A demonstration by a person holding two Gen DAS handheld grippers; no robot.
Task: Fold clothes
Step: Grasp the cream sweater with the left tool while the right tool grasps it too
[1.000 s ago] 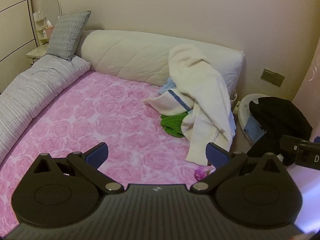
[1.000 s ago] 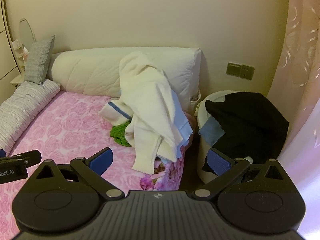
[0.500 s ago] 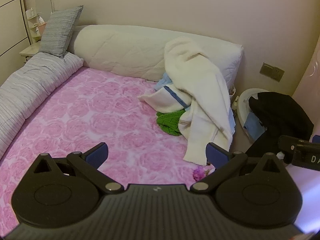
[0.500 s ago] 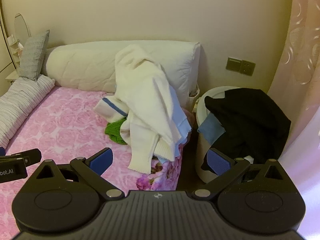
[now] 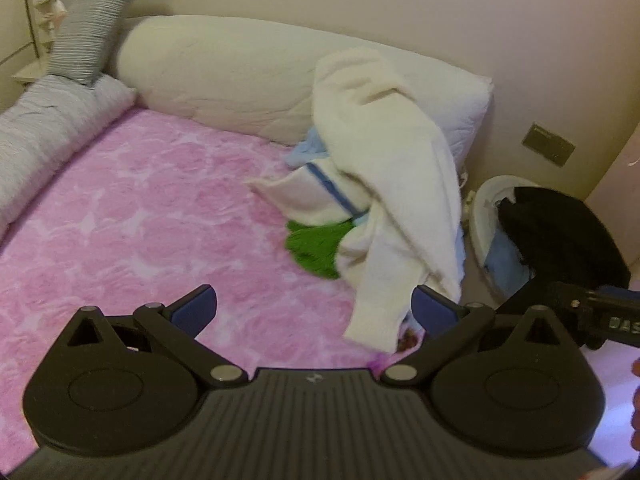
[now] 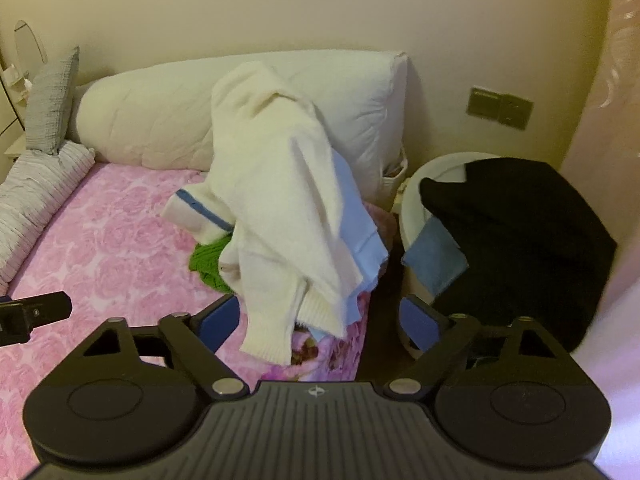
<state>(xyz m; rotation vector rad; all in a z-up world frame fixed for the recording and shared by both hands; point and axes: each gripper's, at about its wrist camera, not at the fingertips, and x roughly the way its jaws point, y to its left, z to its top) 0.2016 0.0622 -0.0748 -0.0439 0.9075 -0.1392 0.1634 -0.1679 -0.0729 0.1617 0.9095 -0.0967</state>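
Pink rose-print bed point(image 5: 132, 216) across the scene, with a long cream bolster point(image 5: 248, 76) along its far edge. Draped from that bolster down over the bed's right near corner, a cream sweater point(image 6: 280, 208) atop a heap with a blue-striped white piece point(image 5: 316, 192), a pale blue garment point(image 6: 360, 232) and a green knit point(image 5: 316, 244); right of the bed, a white basket point(image 6: 416, 208) under a black garment point(image 6: 520, 240). Near, left gripper point(image 5: 314, 308) with fingers wide and empty; right gripper point(image 6: 320, 316) with fingers just narrowed yet apart, the sweater's hanging sleeve seen between them, ungripped.
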